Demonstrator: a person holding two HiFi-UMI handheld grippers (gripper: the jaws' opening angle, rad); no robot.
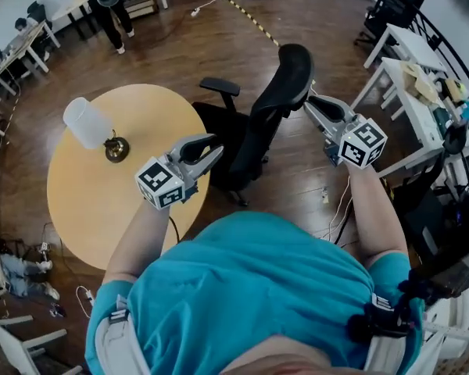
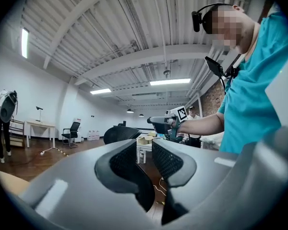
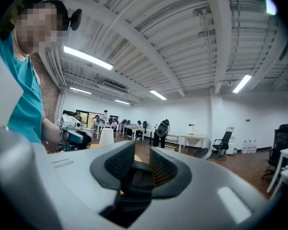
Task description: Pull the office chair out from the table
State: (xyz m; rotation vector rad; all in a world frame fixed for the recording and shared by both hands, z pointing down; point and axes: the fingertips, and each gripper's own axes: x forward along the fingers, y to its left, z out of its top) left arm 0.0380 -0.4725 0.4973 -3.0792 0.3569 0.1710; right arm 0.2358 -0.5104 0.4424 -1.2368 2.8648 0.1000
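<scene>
A round wooden table [image 1: 78, 209] is seen at the left, with the black office chair [image 1: 275, 100] just beside its right edge. Both forearms are held forward, roughly level. The left gripper [image 1: 212, 148] is held over the table's edge and the right gripper [image 1: 309, 106] by the backrest's top, each with its jaws slightly parted and nothing clasped.

A dark brown plank floor [image 1: 180, 45] runs through the room, crossed at the far side by a yellow-and-black striped tape line [image 1: 250, 18]. Cluttered white desks [image 1: 410, 47] stand along the right, and more white tables [image 1: 23, 49] stand at the far left. White walls [image 2: 86, 114] rise to a white ribbed ceiling [image 3: 182, 28] with beams, lit by long strip lights [image 3: 86, 57]. One brick wall [image 2: 211, 102] shows on the right.
</scene>
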